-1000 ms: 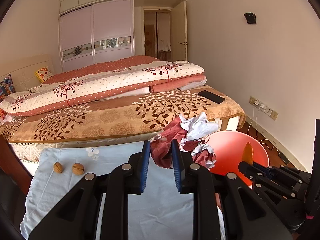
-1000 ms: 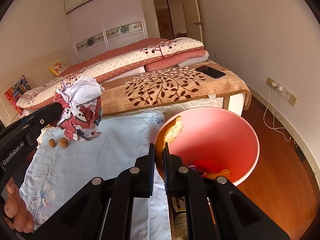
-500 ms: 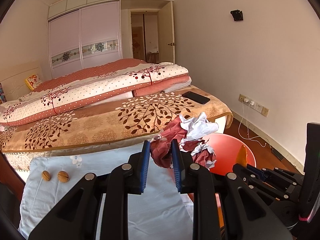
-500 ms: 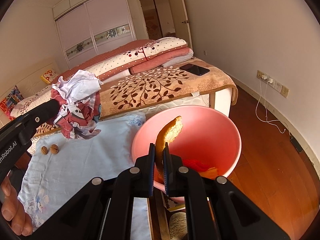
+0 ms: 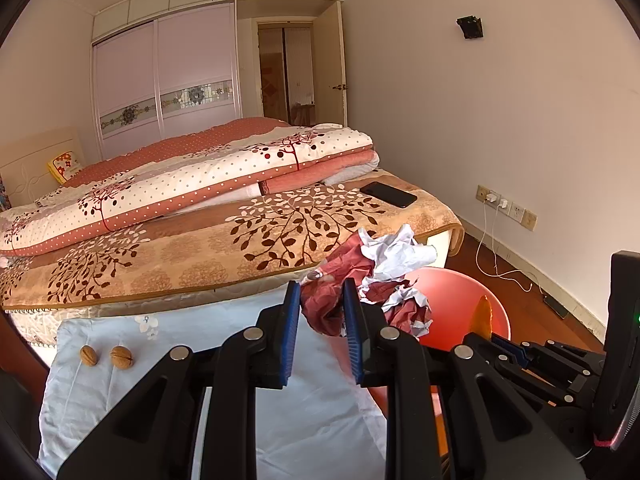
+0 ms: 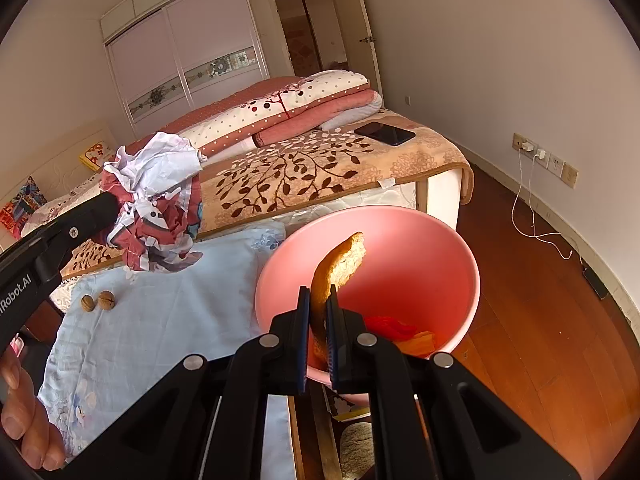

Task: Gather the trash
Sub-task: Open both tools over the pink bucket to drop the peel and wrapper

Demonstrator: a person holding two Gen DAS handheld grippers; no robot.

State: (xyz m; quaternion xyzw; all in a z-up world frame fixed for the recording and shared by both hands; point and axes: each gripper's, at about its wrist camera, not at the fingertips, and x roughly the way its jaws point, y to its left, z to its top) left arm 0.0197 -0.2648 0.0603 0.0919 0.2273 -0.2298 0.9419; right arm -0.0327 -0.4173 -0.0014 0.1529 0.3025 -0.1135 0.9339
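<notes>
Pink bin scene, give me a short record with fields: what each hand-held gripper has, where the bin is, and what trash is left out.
left hand-held gripper: shut on crumpled paper wad, held above the cloth edge beside the bin
right hand-held gripper: shut on bread crust, over the bin's opening
pink bin: on the floor, right of the light blue cloth
bin contents: red and orange scraps
left out: two walnuts on the cloth

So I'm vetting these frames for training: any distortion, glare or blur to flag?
Left wrist view: strong fisheye bending of the walls, dark vignette corners; sharp, the crumpled paper in the left tongs crisp. Right wrist view: same bending; sunlight brightens the pink bin and floor without blowout; the bread crust in the right tongs sharp.
</notes>
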